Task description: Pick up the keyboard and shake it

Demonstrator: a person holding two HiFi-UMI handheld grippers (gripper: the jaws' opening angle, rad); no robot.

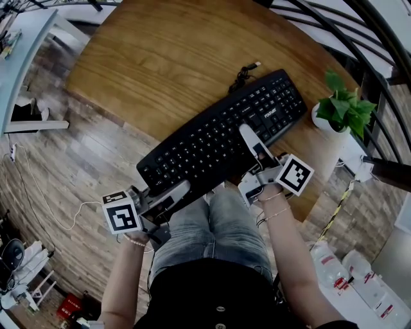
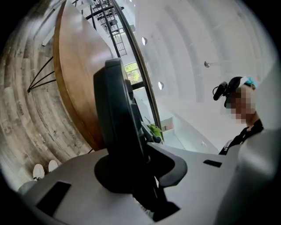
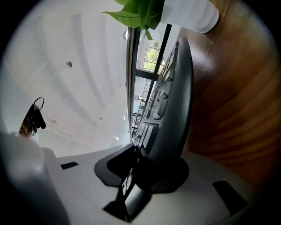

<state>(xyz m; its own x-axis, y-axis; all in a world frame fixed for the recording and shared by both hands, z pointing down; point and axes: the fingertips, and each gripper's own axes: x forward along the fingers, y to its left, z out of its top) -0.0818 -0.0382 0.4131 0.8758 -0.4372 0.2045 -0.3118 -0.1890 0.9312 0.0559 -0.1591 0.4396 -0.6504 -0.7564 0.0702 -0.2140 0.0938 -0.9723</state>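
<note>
A black keyboard (image 1: 225, 132) lies slantwise over the near edge of the round wooden table (image 1: 167, 58), its left end out past the rim. My left gripper (image 1: 174, 191) is shut on the keyboard's near left corner. In the left gripper view the keyboard (image 2: 116, 118) stands edge-on between the jaws of that gripper (image 2: 140, 162). My right gripper (image 1: 253, 144) is shut on the front edge right of the middle, one finger lying across the keys. The right gripper view shows the keyboard (image 3: 175, 110) clamped in that gripper (image 3: 145, 169), keys to the left.
A potted green plant (image 1: 340, 112) stands just right of the keyboard's far end, and its white pot (image 3: 184, 13) shows in the right gripper view. The keyboard's cable (image 1: 243, 74) lies coiled behind it. The person's knees (image 1: 218, 225) are below; bottles (image 1: 347, 270) stand on the floor at right.
</note>
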